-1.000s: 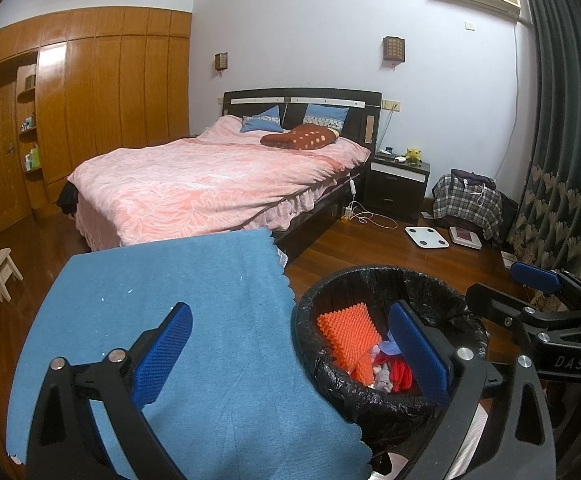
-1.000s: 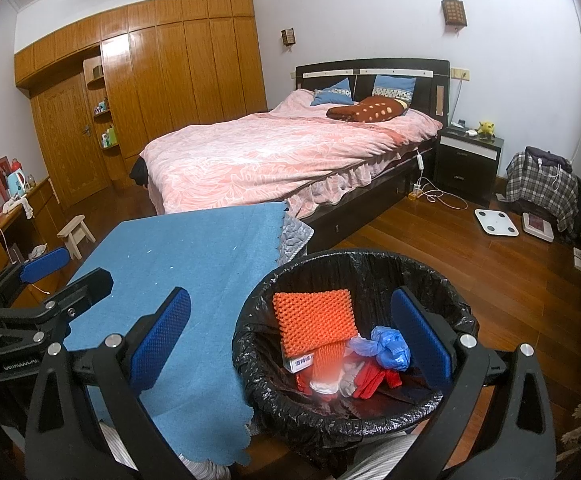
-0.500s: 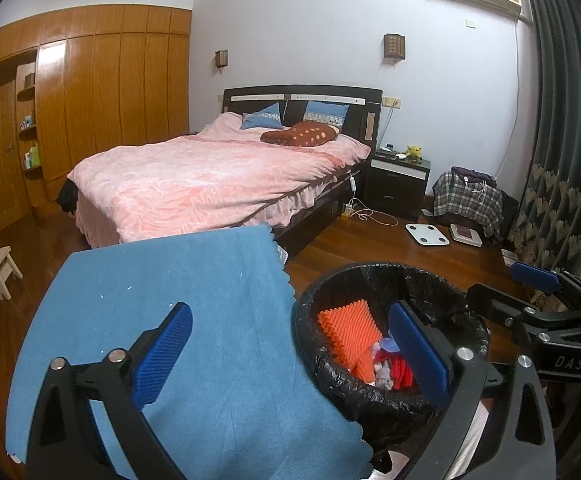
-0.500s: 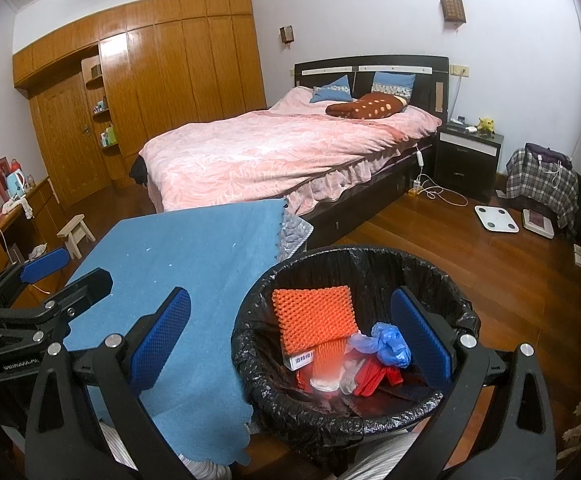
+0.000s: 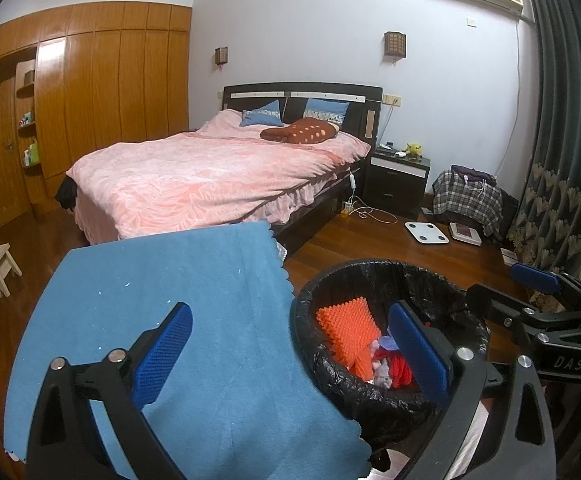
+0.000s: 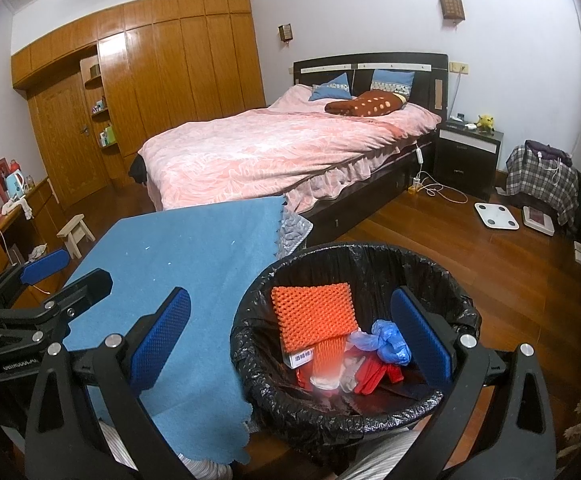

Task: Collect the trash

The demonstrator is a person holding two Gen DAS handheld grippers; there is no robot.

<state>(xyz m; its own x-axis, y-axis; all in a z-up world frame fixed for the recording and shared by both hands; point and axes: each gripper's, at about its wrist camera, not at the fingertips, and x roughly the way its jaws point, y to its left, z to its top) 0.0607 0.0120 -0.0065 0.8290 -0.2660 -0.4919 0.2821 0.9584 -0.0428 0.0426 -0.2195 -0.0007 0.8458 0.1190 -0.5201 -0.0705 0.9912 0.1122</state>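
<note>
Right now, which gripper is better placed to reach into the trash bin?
Probably the right gripper: open and empty, it frames the black-lined trash bin and orange spiky mat. The left gripper, also open, sits over the blue cloth.

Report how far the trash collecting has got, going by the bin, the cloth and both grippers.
Done: the black-lined bin already holds an orange textured pad, a crumpled blue bag and red scraps. In hand: nothing; the left gripper and right gripper are both open and empty. Left: the blue cloth shows only tiny white specks, so apparently little remains.
</note>
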